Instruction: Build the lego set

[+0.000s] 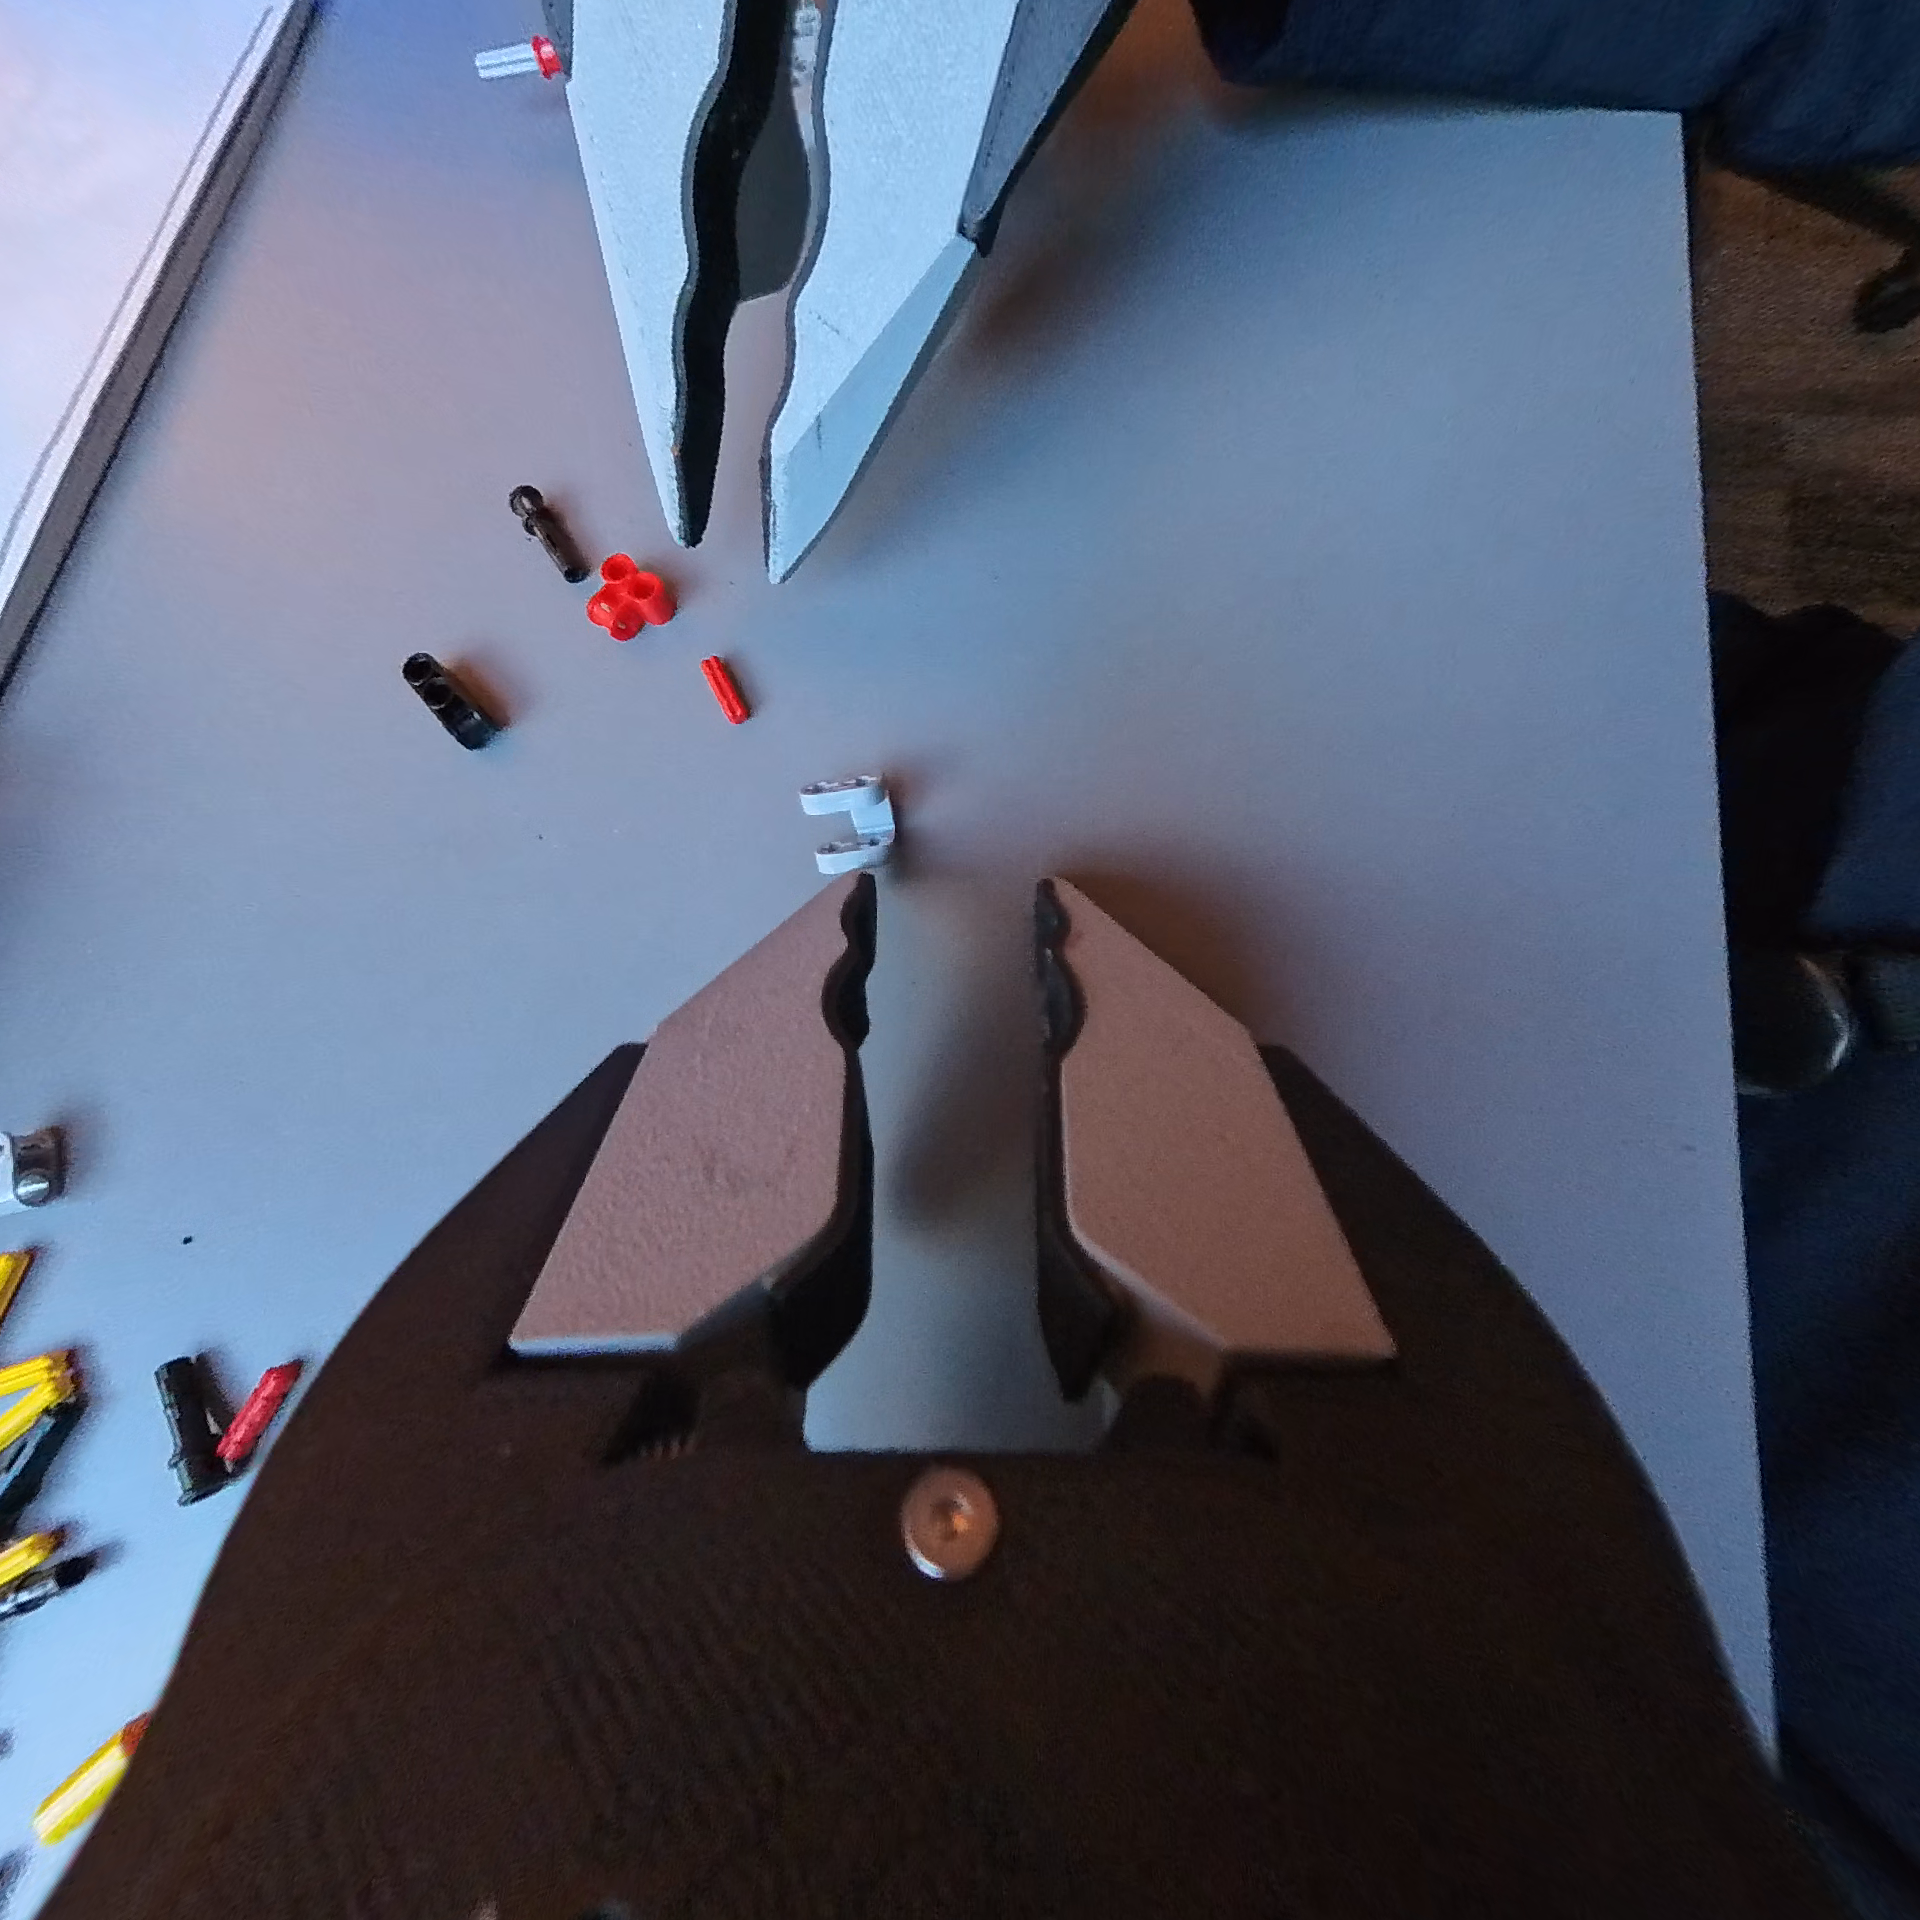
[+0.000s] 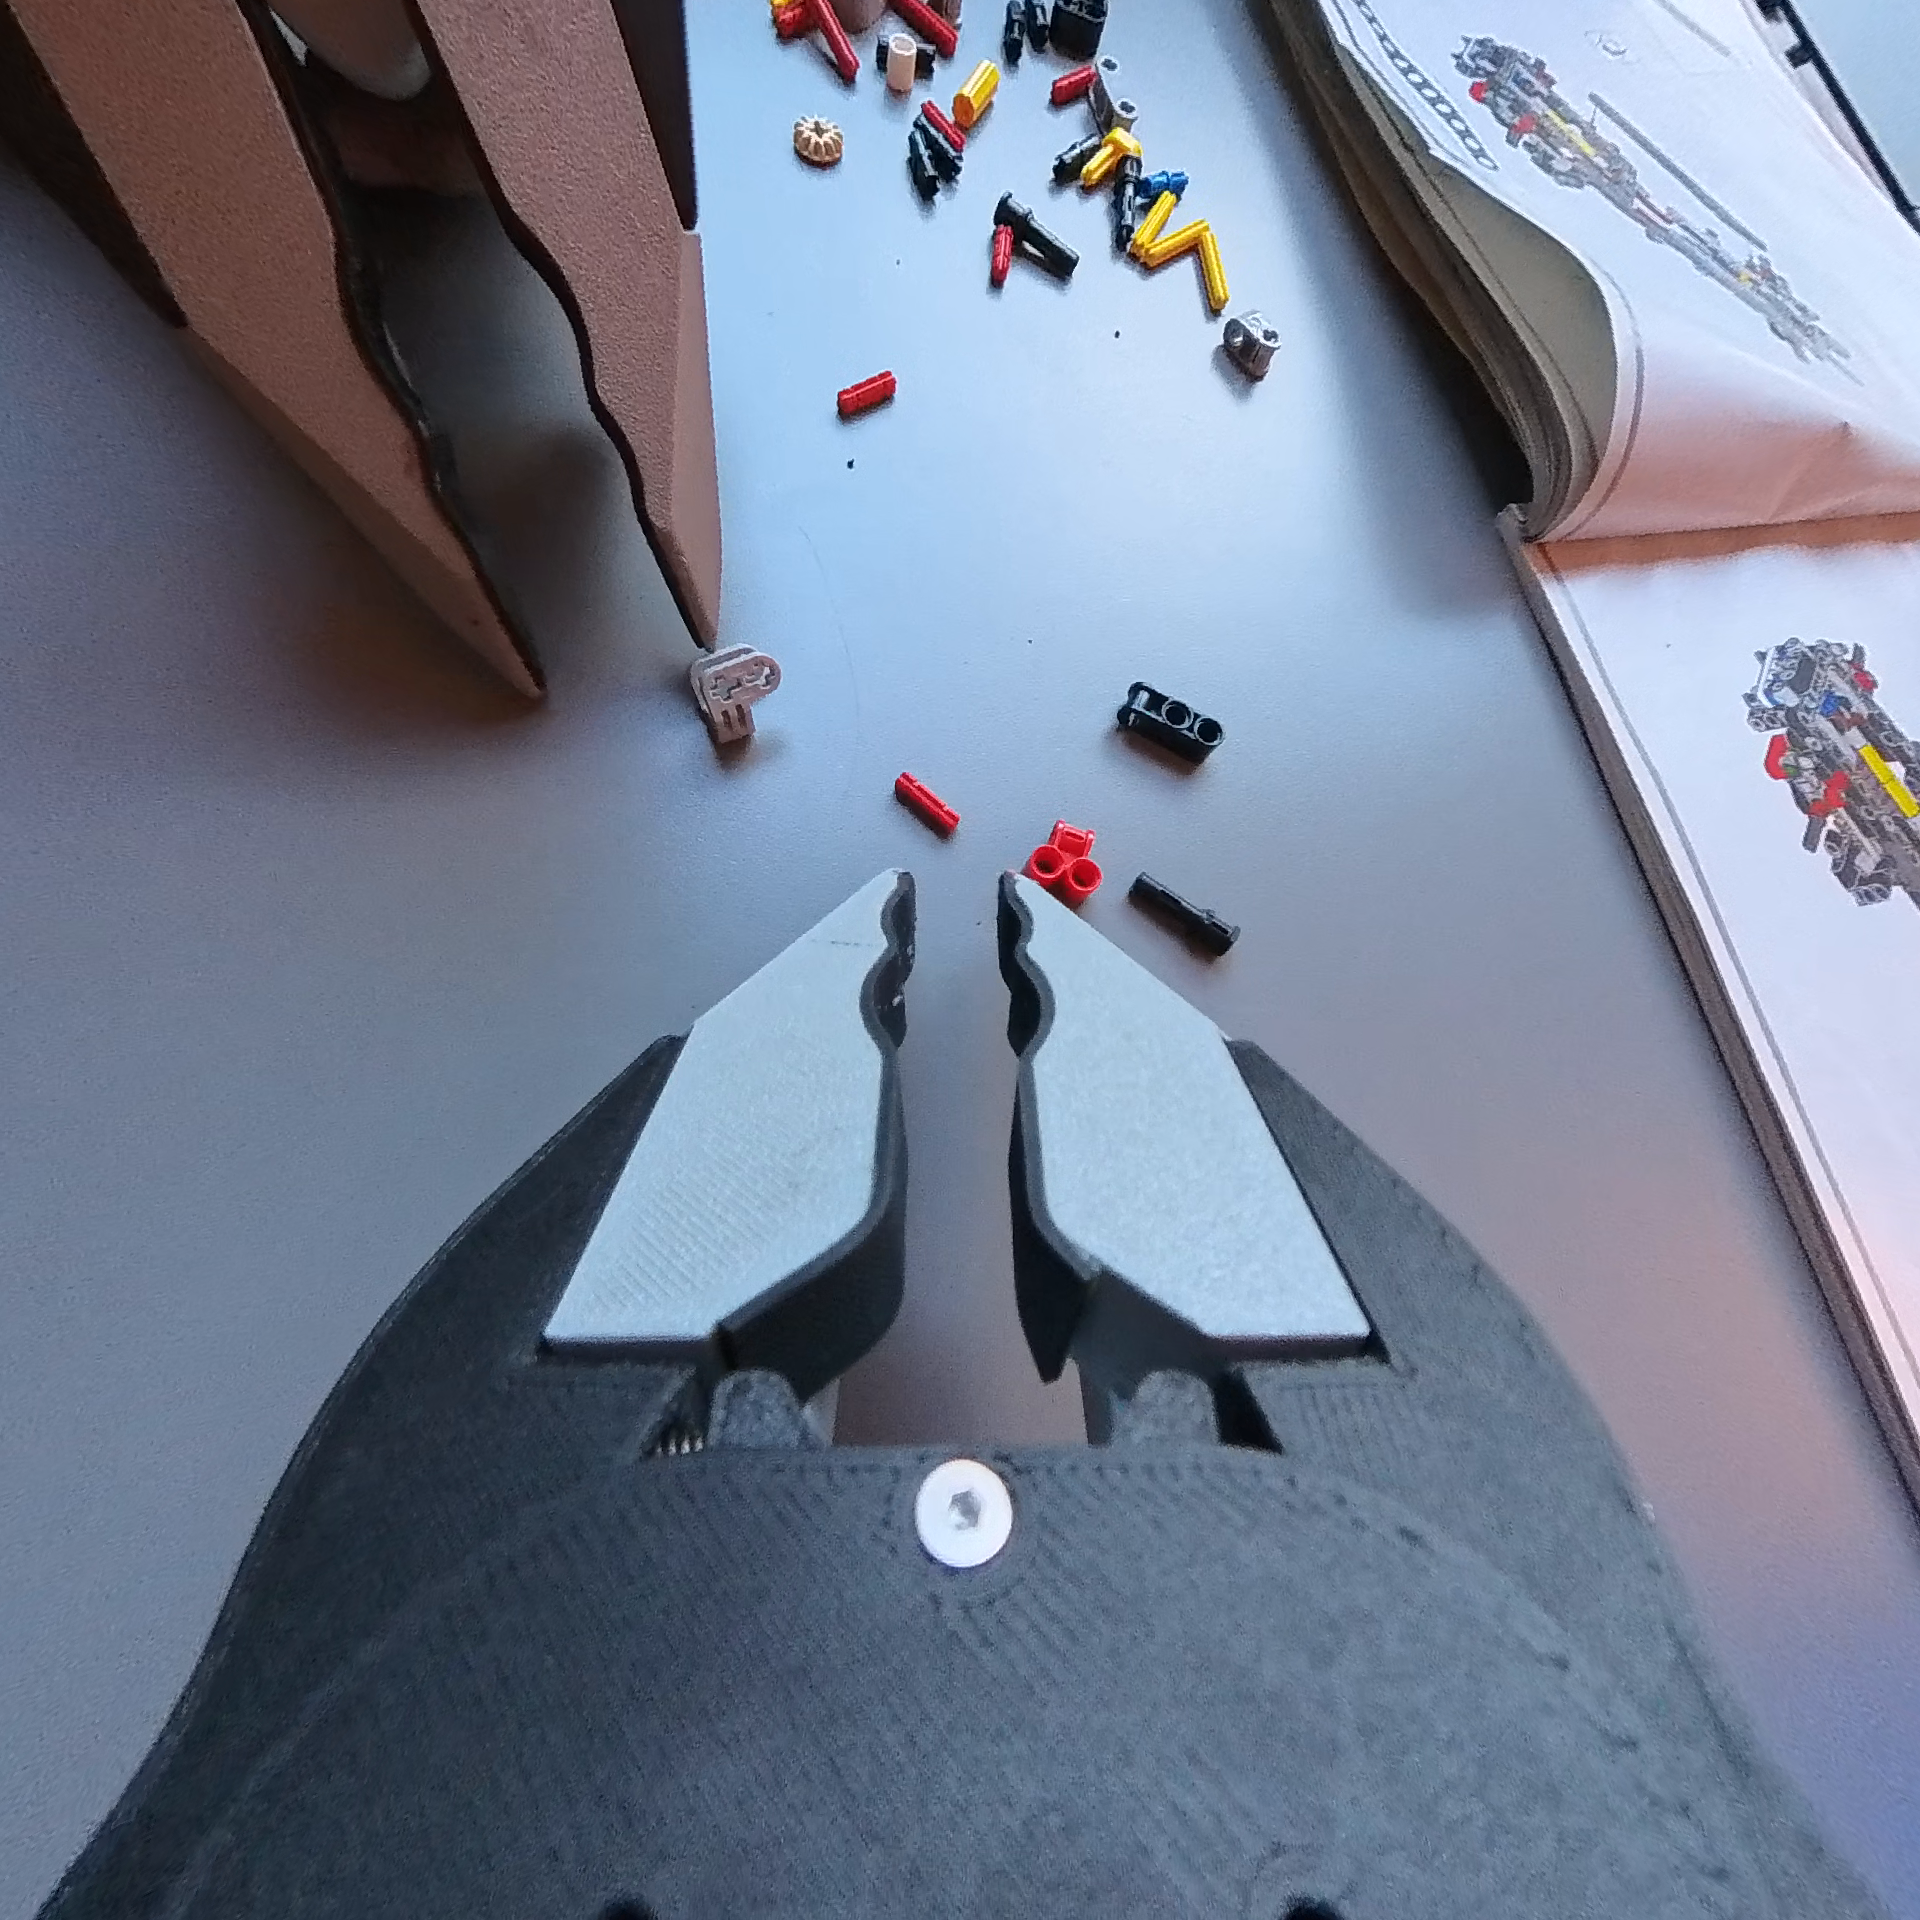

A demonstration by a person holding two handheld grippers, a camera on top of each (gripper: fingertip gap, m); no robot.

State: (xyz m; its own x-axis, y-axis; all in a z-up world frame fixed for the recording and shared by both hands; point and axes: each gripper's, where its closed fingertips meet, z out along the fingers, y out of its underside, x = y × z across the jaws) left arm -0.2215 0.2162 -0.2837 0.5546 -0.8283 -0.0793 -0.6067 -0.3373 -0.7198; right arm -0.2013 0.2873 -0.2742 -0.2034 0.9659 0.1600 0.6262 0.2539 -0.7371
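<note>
Grippers both empty: left gripper (image 1: 956, 883) parted beside a grey bracket (image 1: 850, 823), right gripper (image 2: 956, 881) narrowly parted near a red connector (image 2: 1065, 871) — loose parts unjoined.

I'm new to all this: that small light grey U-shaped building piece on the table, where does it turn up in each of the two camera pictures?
Left wrist view: the light grey U-shaped piece lies on the table just beyond the left claw's left fingertip, near picture centre.
Right wrist view: same piece, left of centre, at the tip of the brown left claw coming in from the top.
Shared landmark: the short red pin lying close by.
</note>
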